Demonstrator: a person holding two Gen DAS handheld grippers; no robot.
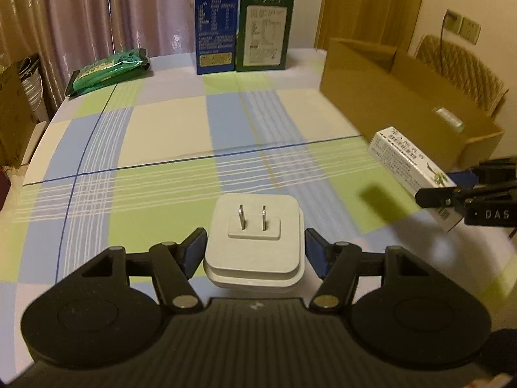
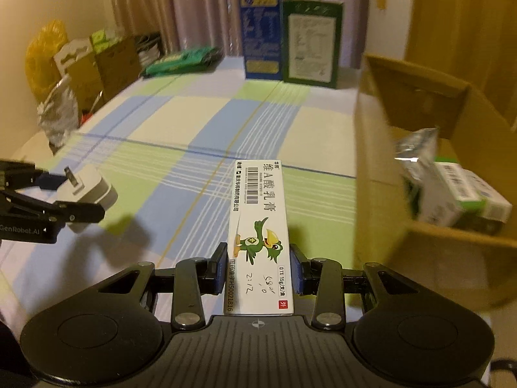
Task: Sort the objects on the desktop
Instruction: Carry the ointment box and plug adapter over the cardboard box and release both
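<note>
Left tool (image 1: 255,249) clamps the charger (image 1: 255,242); right tool (image 2: 258,270) grips an ointment carton (image 2: 258,236) (seemingly airborne).

My right gripper (image 1: 452,199) is cut off by the right edge of the left wrist view, and the near end of the ointment box (image 1: 412,169) is hidden behind its fingers. The cardboard box (image 2: 381,174) on the right is motion-blurred in both views. The packets inside it (image 2: 452,187) are too blurred to read. The blue carton (image 1: 215,19) at the far end is cut off at the top.
</note>
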